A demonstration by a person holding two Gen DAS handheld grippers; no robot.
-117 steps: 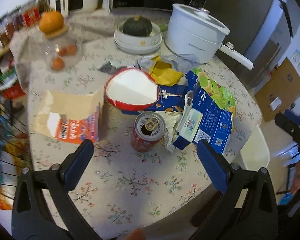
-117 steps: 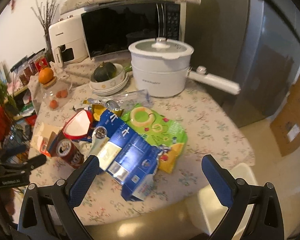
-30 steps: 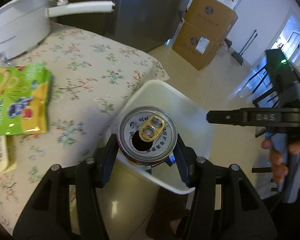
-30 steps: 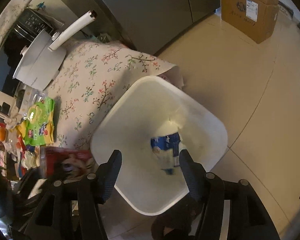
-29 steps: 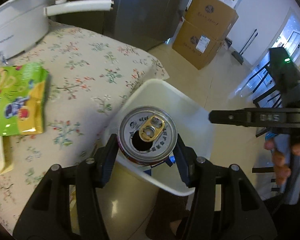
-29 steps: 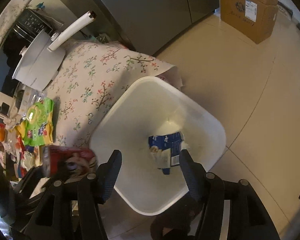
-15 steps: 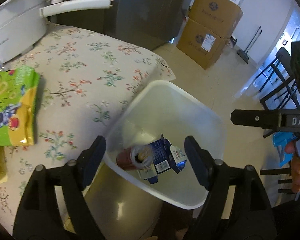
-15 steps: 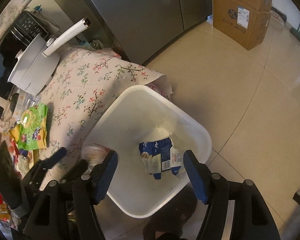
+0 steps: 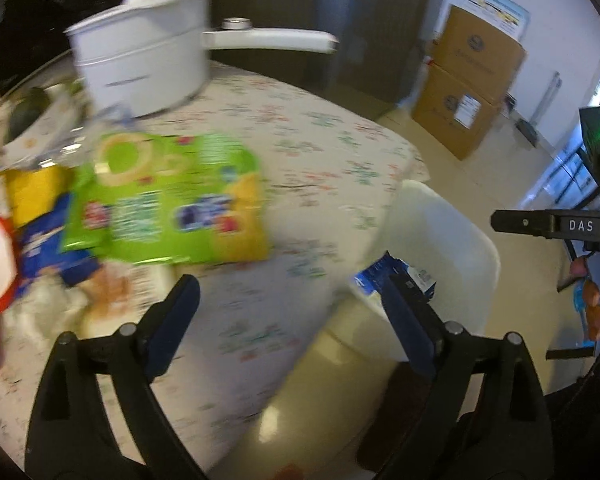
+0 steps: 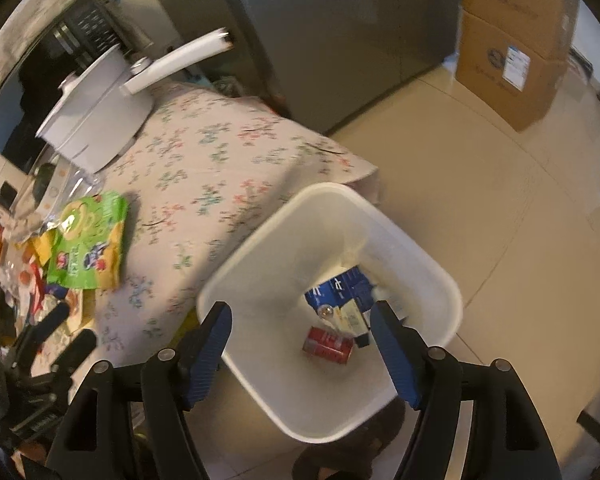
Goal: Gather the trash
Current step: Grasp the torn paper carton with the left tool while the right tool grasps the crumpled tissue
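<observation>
A white trash bin (image 10: 428, 264) stands on the floor beside the table; it also shows in the left wrist view (image 9: 452, 240). Inside lie a red can (image 10: 327, 346) and a blue carton (image 10: 342, 292), whose top shows in the left wrist view (image 9: 400, 276). My right gripper (image 10: 304, 346) is open and empty above the bin. My left gripper (image 9: 290, 320) is open and empty over the table edge. A green snack bag (image 9: 160, 200) lies on the table ahead of it, with more wrappers (image 9: 40, 240) at its left. The view is blurred.
A white pot (image 9: 144, 68) with a long handle stands at the back of the floral table (image 9: 320, 136). Cardboard boxes (image 9: 468, 96) are stacked on the floor by the wall. The right gripper's arm (image 9: 556, 224) reaches in at the right.
My left gripper let go of the red can, which dropped into the bin. The left gripper then swung left, back over the table. The right gripper stays open over the bin.
</observation>
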